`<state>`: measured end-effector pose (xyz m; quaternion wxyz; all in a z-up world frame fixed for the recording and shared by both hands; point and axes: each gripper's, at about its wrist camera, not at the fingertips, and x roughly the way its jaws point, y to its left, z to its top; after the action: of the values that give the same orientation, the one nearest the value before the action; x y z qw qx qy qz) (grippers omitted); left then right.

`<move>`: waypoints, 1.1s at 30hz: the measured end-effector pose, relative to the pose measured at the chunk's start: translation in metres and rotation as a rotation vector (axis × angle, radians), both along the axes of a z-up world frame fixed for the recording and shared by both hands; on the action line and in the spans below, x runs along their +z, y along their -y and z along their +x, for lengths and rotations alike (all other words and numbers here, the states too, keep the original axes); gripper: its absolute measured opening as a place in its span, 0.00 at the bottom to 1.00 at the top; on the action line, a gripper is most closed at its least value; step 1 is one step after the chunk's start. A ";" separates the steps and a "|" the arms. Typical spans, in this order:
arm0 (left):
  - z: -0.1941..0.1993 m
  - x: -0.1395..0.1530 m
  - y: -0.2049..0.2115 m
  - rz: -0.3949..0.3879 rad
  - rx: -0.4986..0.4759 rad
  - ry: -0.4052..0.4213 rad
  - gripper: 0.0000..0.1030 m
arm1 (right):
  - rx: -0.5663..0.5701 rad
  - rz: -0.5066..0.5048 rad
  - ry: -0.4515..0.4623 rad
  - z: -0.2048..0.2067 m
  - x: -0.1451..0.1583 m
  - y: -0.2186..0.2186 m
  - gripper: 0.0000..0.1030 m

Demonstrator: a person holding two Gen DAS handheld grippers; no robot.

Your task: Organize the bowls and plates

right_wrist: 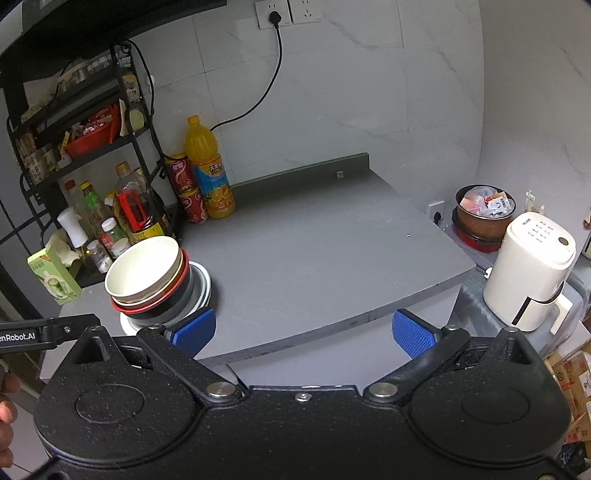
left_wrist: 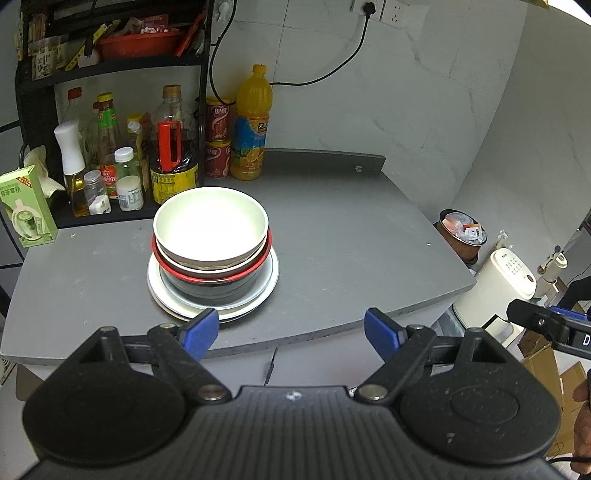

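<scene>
Left wrist view: left gripper [left_wrist: 291,328] sits nearest, blue pads spread wide with nothing between them, hovering over the front edge of the grey countertop [left_wrist: 332,240]. Left blue pad overlaps the near rim of the white plates in the picture; contact cannot be told. Right wrist view: right gripper [right_wrist: 303,330] likewise released, blue pads wide apart, empty, above the same front edge.

Just beyond the left gripper: stack of dishes near the left-centre of the countertop. Bottom: two or so flat white plates [left_wrist: 258,295]. On them a dark bowl with red rim [left_wrist: 207,284], then a brown-sided bowl nested in it, then a cream-white round bowl [left_wrist: 210,225] on top, upright. From the right wrist the stack [right_wrist: 155,284] lies to the left, beside that gripper's left pad.

Behind the stack: black wire rack [left_wrist: 110,66] with sauce bottles and jars, green carton [left_wrist: 27,206] at left, two red cans stacked [left_wrist: 218,140], orange juice bottle [left_wrist: 251,125] against the wall. Right of the countertop, lower: white kettle-like appliance [right_wrist: 528,273] and a brown pot of wrappers [right_wrist: 484,214]. Far wall: white socket with black plug and cable [right_wrist: 275,18].
</scene>
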<state>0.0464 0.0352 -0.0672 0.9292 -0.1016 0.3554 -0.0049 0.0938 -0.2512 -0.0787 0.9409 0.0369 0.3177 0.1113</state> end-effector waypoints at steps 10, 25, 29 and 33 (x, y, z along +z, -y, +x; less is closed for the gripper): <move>-0.006 0.010 0.005 0.045 -0.018 0.021 0.82 | 0.021 0.002 0.016 -0.007 0.008 -0.005 1.00; -0.005 0.012 0.000 0.048 -0.001 -0.001 0.82 | 0.041 -0.008 0.015 -0.008 0.009 -0.010 1.00; -0.004 0.010 -0.003 0.050 0.009 -0.017 0.82 | 0.042 -0.010 0.016 -0.008 0.010 -0.010 1.00; -0.004 0.010 -0.004 0.060 0.012 -0.022 0.86 | 0.048 -0.017 0.017 -0.009 0.010 -0.013 1.00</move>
<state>0.0420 0.0389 -0.0571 0.9279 -0.0758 0.3648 0.0125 0.0851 -0.2385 -0.0685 0.9409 0.0205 0.3114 0.1314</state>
